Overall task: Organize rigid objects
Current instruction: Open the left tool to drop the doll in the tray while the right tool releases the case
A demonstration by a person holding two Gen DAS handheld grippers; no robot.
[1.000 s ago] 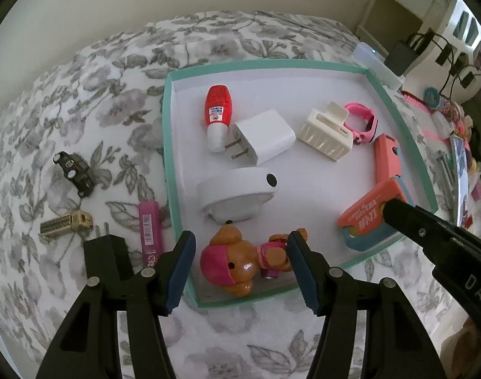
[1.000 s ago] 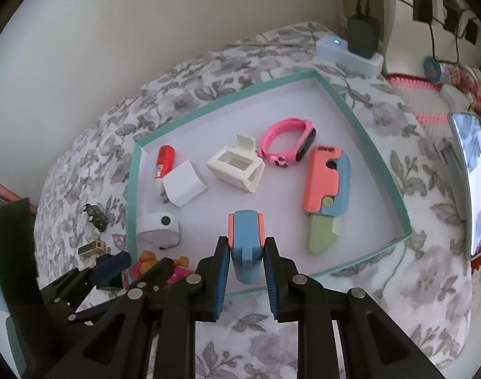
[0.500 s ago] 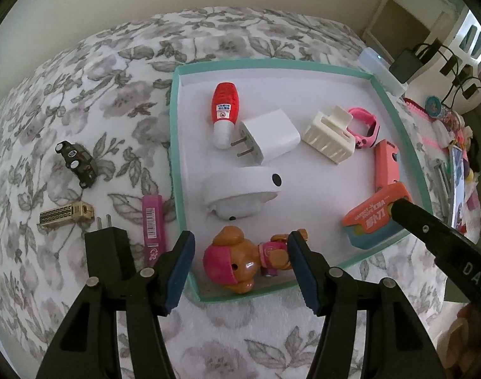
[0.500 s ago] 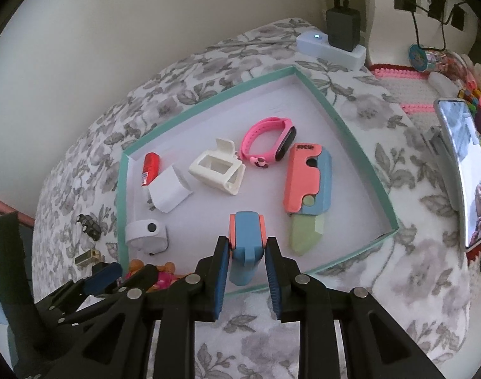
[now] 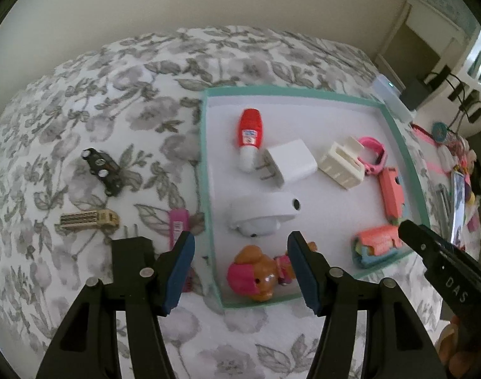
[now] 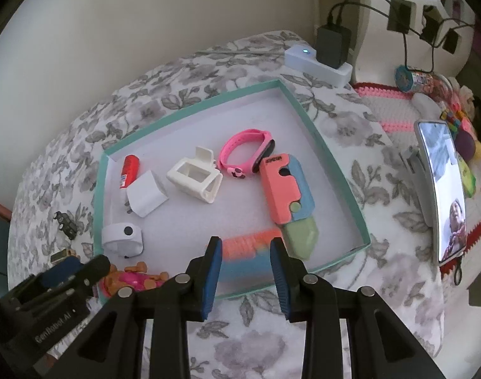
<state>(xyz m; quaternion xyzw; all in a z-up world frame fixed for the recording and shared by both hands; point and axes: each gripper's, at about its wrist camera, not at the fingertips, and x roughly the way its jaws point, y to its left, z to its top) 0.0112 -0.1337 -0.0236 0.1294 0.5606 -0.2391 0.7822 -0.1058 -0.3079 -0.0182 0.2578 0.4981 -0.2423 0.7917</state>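
A teal-rimmed tray (image 5: 205,170) (image 6: 332,164) lies on a floral bedspread. It holds a red bottle (image 5: 250,129), a white charger (image 5: 291,161), a cream clip (image 5: 341,164), a pink wristband (image 6: 246,151), a white round device (image 5: 262,211), a dog toy (image 5: 259,274) and an orange-blue toy knife (image 6: 284,189). An orange-blue block (image 6: 246,252) (image 5: 377,243) lies blurred in the tray between the jaws of my right gripper (image 6: 245,276), which is open. My left gripper (image 5: 240,271) is open and empty above the tray's near left corner.
Left of the tray lie a black toy car (image 5: 101,170), a tan toy bus (image 5: 89,221) and a pink tube (image 5: 177,224). A phone (image 6: 442,189), chargers (image 6: 332,47) and small toys crowd the right side. A wall stands behind the bed.
My right gripper has opened and let go of the orange-blue block, which now lies on its side in the tray. Both grippers have drawn back slightly.
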